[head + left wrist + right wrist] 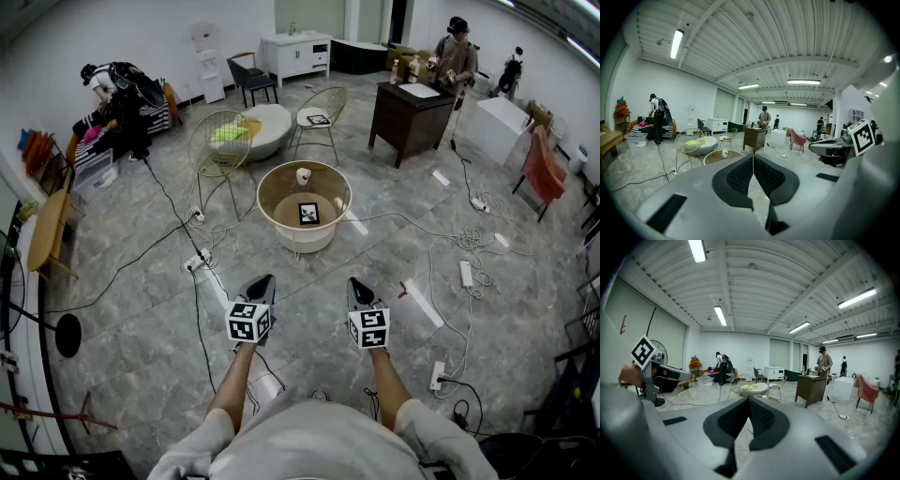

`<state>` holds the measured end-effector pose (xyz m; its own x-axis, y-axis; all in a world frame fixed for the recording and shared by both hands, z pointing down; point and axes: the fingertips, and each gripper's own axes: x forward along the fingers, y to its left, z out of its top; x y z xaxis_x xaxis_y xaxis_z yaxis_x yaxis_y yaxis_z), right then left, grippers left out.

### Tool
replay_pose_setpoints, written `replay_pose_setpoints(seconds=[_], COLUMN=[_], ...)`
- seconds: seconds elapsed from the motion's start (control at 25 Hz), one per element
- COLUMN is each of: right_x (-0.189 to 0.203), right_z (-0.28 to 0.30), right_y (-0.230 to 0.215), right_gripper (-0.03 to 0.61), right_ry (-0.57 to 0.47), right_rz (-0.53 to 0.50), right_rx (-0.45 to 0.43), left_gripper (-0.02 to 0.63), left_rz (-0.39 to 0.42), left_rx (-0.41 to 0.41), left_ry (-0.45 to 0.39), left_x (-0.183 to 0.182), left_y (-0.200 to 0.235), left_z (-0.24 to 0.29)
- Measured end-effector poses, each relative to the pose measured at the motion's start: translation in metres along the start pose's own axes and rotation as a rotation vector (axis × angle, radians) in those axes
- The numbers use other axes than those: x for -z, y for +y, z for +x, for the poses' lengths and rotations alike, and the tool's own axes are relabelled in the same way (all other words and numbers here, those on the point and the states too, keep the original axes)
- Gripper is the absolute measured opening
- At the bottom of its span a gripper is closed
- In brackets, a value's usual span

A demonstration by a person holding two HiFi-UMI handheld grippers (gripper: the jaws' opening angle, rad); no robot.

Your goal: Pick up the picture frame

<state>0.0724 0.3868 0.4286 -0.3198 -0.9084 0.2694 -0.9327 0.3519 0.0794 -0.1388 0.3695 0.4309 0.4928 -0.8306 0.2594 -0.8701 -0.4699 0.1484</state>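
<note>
The picture frame [308,213], small, dark-edged, with a black-and-white picture, lies flat on a round glass-topped table [265,192] ahead of me. A white cup [303,175] stands behind it on the same table. My left gripper [267,278] and right gripper [354,280] hang side by side over the floor, well short of the table and pointing toward it. The left gripper [753,154] has its pads pressed together with nothing between them. The right gripper [749,398] is likewise shut and empty. In the left gripper view the table's rim [712,154] and the cup [724,152] show just past the jaws.
Two wire chairs [217,141] [322,112] and a white pouf [267,127] stand behind the table. A dark wooden cabinet [410,112] with a person [457,56] is at the back right, another person [117,89] at the back left. Cables [202,258] and power strips [466,273] cross the floor.
</note>
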Motion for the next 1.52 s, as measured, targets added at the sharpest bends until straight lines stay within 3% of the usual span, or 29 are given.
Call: replay_pose_setpoints(seconds=[0.68, 0.84, 0.96, 1.52], right_x=[0.009, 0.017, 0.017, 0.017], right_z=[-0.012, -0.013, -0.010, 0.005], right_y=[-0.027, -0.022, -0.019, -0.038], right_gripper=[0.003, 0.132, 0.172, 0.155], right_ry=[-0.023, -0.012, -0.007, 0.004], right_rz=[0.013, 0.018, 0.008, -0.003], right_rx=[-0.031, -0.089, -0.115, -0.074], left_gripper=[0.022, 0.112, 0.130, 0.130], left_rz=[0.001, -0.021, -0.026, -0.019], left_rx=[-0.035, -0.023, -0.026, 0.000], left_ry=[0.014, 0.025, 0.026, 0.028], left_x=[0.014, 0.022, 0.022, 0.018], left_y=[-0.039, -0.048, -0.049, -0.052], left_z=[0.006, 0.008, 0.011, 0.037])
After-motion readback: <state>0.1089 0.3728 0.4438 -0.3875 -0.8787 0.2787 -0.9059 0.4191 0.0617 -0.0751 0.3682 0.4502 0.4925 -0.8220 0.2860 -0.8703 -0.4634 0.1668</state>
